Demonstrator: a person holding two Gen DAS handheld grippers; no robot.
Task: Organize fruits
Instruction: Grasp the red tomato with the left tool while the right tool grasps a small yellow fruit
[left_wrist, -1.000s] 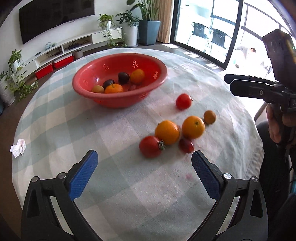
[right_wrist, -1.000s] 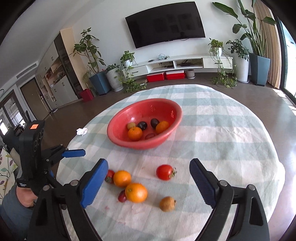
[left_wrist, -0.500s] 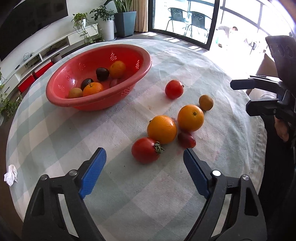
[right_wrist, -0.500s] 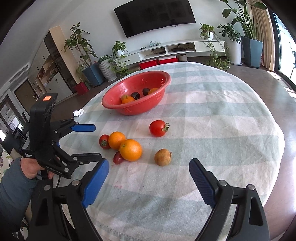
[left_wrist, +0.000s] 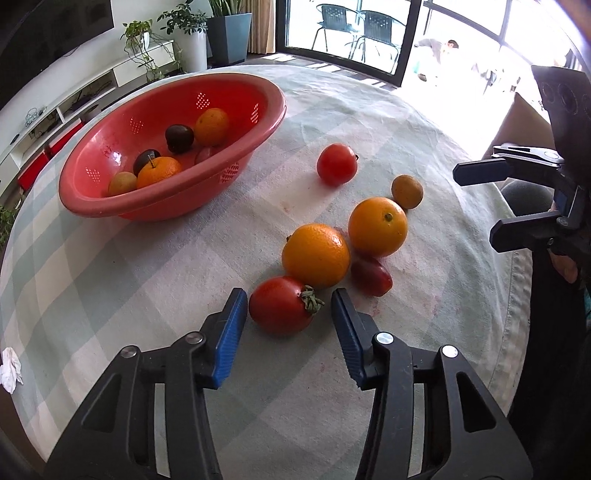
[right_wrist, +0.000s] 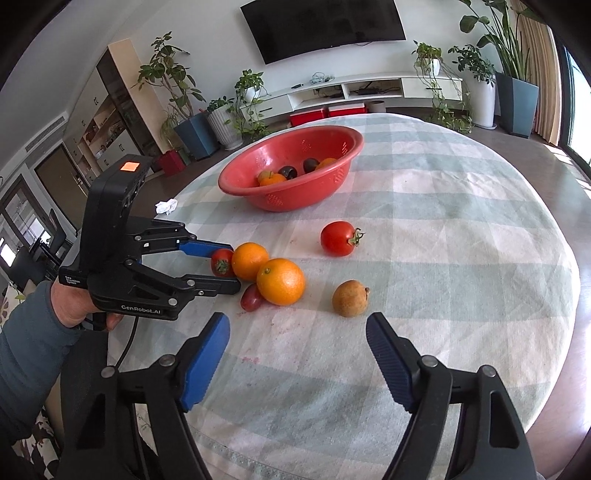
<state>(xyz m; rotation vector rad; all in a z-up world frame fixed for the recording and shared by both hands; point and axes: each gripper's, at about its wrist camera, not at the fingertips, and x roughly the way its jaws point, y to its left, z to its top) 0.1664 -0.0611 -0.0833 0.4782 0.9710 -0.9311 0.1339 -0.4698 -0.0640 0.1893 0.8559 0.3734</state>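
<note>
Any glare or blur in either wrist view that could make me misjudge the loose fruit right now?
Left wrist view: window blown out white at top right, yet the tomato between the closing left gripper fingers is sharp. Right wrist view: evenly lit, brown fruit crisp; fisheye bends the table edge.

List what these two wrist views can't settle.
- Left wrist: pinkish fruit low in the red bowl, half hidden by its wall; type unclear.
- Right wrist: near tomato mostly behind an orange and the left gripper; closing jaws' contact unclear.
- Small brownish fruit: type unclear.
</note>
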